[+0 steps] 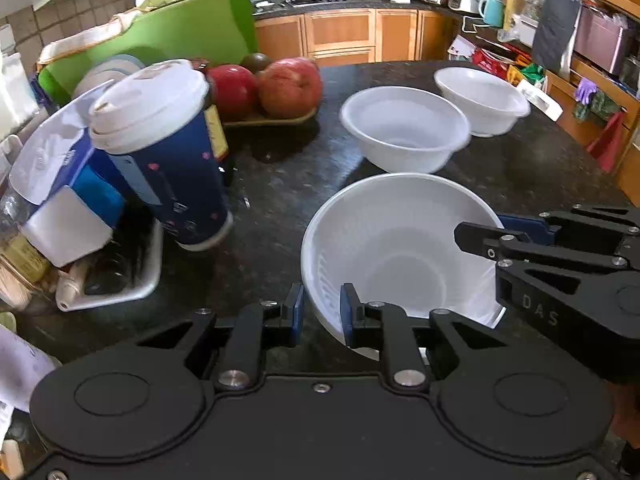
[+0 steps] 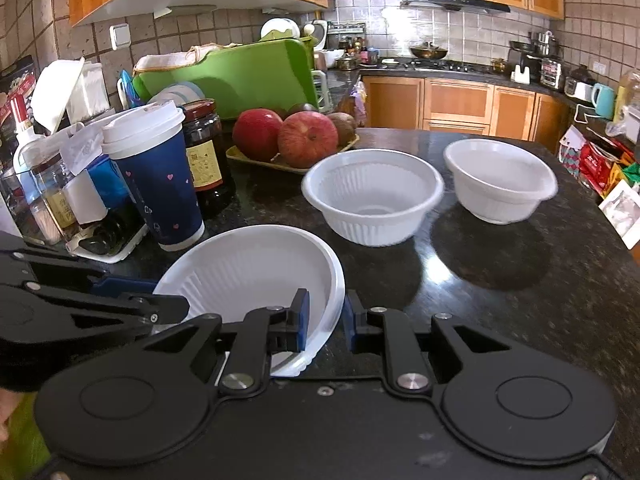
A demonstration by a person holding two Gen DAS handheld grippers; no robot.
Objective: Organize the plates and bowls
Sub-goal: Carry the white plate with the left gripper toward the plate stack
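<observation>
Blue lidded cup (image 2: 158, 178), 2 apples (image 2: 285, 136)

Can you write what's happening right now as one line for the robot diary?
left gripper: jaws around near bowl rim | right gripper: jaws around opposite rim | bowl: tilted over counter | two other bowls: upright, apart

Three white ribbed plastic bowls sit over the dark speckled stone table (image 2: 500, 300). The nearest white plastic bowl (image 1: 394, 248) is tilted, its open mouth turned up and toward the cameras, with its rim pinched on two opposite sides. Beyond it, the middle white plastic bowl (image 2: 372, 200) stands upright and empty. The far white plastic bowl (image 2: 500, 180) stands upright just beside it, apart from it.
</observation>
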